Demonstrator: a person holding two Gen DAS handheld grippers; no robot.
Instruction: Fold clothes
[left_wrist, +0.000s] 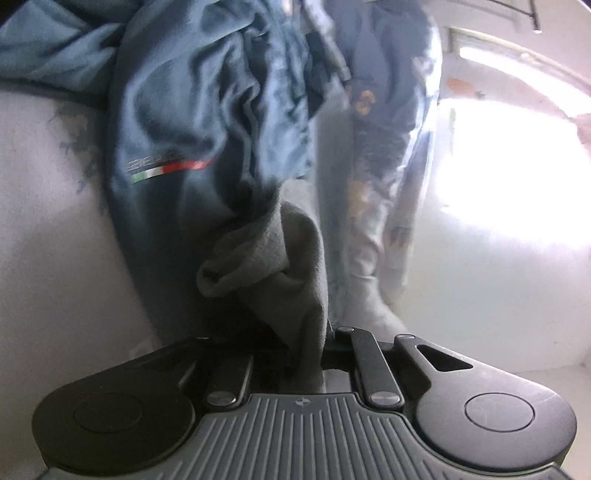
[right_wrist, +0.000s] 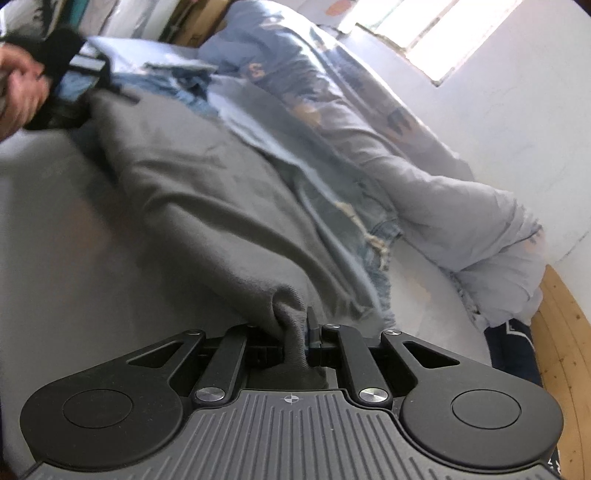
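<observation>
A grey garment (right_wrist: 192, 177) lies stretched across the pale bed sheet (right_wrist: 55, 229). My right gripper (right_wrist: 295, 332) is shut on its near ribbed edge. At the top left of the right wrist view a hand (right_wrist: 18, 92) holds my left gripper (right_wrist: 83, 99) at the garment's far end. In the left wrist view my left gripper (left_wrist: 306, 343) is shut on a bunched fold of the same grey garment (left_wrist: 273, 251), which runs down between its jaws.
A dark blue garment with a green-white-red stripe (left_wrist: 177, 122) lies heaped just beyond the grey fold. Pale, torn jeans (right_wrist: 369, 177) stretch along the bed beside the wall (right_wrist: 517, 122). A window (right_wrist: 436, 33) glares above. A wooden bed edge (right_wrist: 565, 343) shows at right.
</observation>
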